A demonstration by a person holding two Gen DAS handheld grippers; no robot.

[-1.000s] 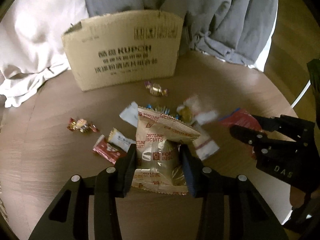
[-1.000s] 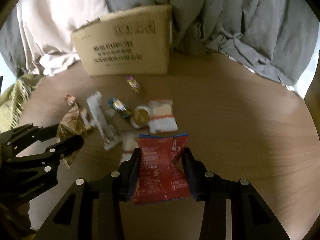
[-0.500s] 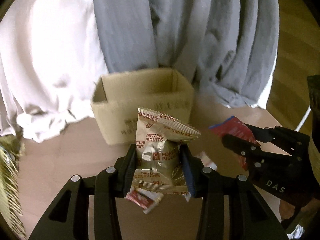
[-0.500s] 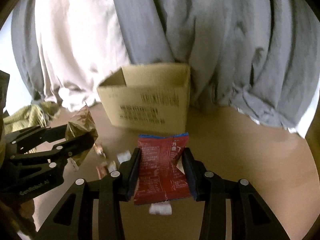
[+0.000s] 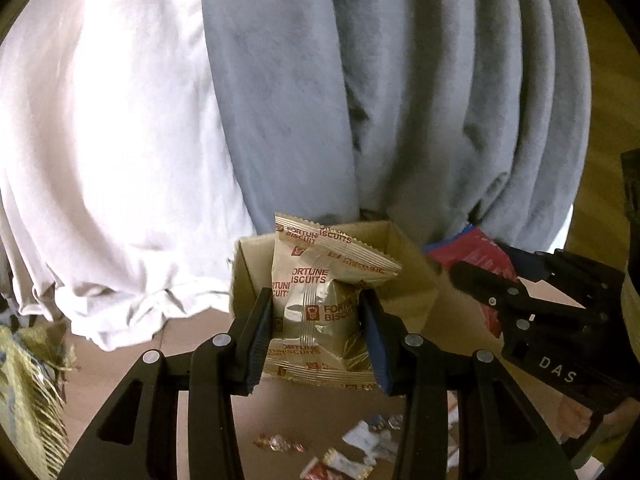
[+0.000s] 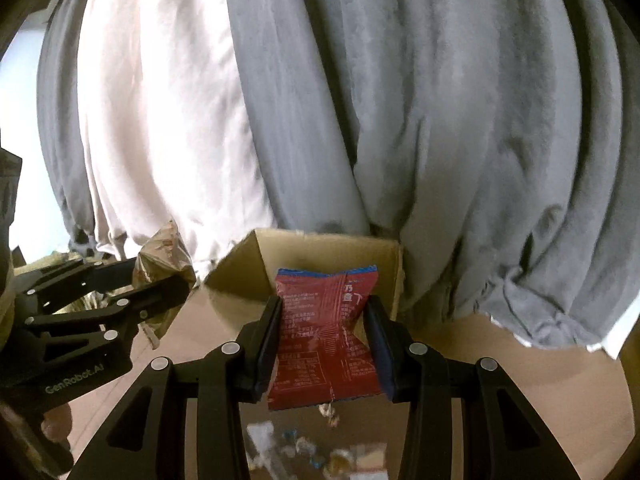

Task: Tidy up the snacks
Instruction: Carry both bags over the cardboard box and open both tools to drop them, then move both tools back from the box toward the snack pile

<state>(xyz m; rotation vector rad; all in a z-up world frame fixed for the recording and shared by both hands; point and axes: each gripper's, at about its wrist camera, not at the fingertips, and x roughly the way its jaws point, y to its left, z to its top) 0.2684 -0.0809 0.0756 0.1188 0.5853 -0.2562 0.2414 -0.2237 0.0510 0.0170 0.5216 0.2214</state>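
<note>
My left gripper point(image 5: 316, 320) is shut on a gold Fortune Biscuits packet point(image 5: 316, 304), held in the air in front of the open cardboard box point(image 5: 404, 276). My right gripper point(image 6: 322, 332) is shut on a red snack packet point(image 6: 324, 344), also raised before the box point(image 6: 244, 268). The right gripper and its red packet point(image 5: 476, 252) show at the right of the left wrist view. The left gripper with the gold packet point(image 6: 160, 256) shows at the left of the right wrist view.
Several small wrapped candies and packets point(image 5: 352, 452) lie on the round wooden table point(image 5: 120, 360) below the grippers. They also show in the right wrist view point(image 6: 304, 448). White point(image 5: 100, 140) and grey point(image 5: 380, 100) curtains hang behind the box. A fringed yellow-green cloth point(image 5: 24, 392) lies at the left.
Both grippers have lifted their packets off the table and carried them up and forward toward the box's open top. The loose snacks have dropped to the bottom of both views.
</note>
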